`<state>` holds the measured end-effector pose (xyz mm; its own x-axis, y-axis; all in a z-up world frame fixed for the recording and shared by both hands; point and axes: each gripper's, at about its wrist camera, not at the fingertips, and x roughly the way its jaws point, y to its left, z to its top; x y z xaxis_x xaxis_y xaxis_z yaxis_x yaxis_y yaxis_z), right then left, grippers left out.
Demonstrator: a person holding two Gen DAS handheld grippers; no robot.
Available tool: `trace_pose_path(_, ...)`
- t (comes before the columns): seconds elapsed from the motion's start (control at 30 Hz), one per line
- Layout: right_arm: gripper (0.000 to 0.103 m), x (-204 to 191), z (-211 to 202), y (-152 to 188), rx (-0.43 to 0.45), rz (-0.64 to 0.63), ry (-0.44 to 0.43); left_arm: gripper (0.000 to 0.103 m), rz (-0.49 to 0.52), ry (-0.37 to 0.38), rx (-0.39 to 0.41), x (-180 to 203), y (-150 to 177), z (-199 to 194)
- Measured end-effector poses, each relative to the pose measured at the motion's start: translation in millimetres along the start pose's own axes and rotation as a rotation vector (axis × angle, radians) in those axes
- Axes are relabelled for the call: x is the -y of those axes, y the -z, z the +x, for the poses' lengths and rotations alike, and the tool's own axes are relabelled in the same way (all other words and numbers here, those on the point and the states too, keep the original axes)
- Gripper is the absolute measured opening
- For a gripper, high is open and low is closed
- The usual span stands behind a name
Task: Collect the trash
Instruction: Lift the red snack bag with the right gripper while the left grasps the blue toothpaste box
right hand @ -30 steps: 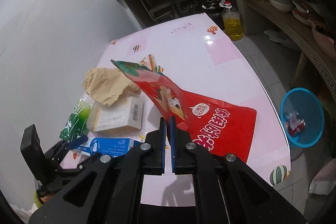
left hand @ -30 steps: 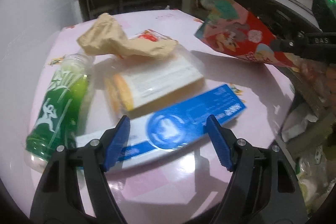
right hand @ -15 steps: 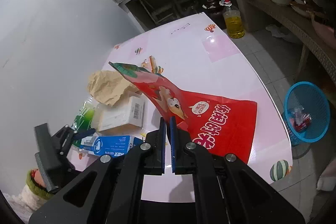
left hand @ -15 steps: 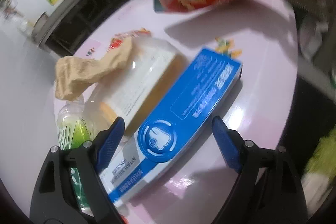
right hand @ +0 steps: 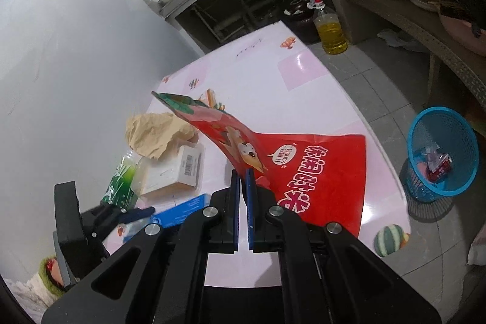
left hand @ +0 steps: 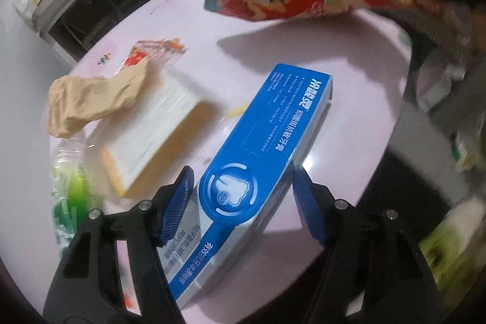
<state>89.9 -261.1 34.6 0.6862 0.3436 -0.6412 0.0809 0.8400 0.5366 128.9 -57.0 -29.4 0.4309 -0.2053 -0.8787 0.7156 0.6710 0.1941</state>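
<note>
Left wrist view: a long blue toothpaste box (left hand: 258, 169) lies slantwise on the pink table (left hand: 349, 75), with white print and a round tooth emblem. The left gripper (left hand: 240, 196) straddles its near half, jaws just closing in, pads apparently not yet pressing. The right gripper (right hand: 242, 181) is clamped on a red snack bag (right hand: 319, 166) lifted over the table. A green bottle (left hand: 73, 196) is blurred at the left.

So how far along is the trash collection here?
Done: some wrappers already lie in the blue mesh basket. In hand: the right hand-held gripper pinches the red snack bag; the left hand-held gripper, jaws just closing, straddles the blue toothpaste box. Left: crumpled brown paper, green bottle.
</note>
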Motion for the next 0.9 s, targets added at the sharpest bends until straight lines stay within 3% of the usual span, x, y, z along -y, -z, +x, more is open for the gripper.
trace_pose_path(0.2, 0.004, 1.8, -28.2, -4.9, 0.068, -0.016, 0.035, 0.063, -0.352, 0.133, 0.064, -9.6, -32.5, 12.9)
trace_pose_path(0.27, 0.004, 5.4, -38.5, -6.8, 0.079, 0.000, 0.024, 0.063, -0.425, 0.166, 0.068, -9.5, -36.9, 15.5)
trace_pose_path(0.43, 0.004, 18.7, -58.1, -11.6, 0.061, 0.081, -0.047, 0.072, -0.438, 0.231, 0.077, -4.8, -36.9, 9.9)
trace_pose_path(0.6, 0.004, 33.7, -73.3, -8.0, 0.013, 0.186, -0.188, 0.073, -0.361, 0.187, 0.060, -5.5, -22.8, 6.9)
trace_pose_path(0.77, 0.004, 42.5, -58.7, 1.9, -0.025, 0.239, -0.145, 0.072, -0.370, 0.227, 0.059, -9.1, -9.6, 6.4)
trace_pose_path(0.9, 0.005, 40.9, -40.0, 6.6, -0.051, 0.258, -0.110, 0.064, -0.410, 0.278, 0.057, -14.3, -8.4, 8.1)
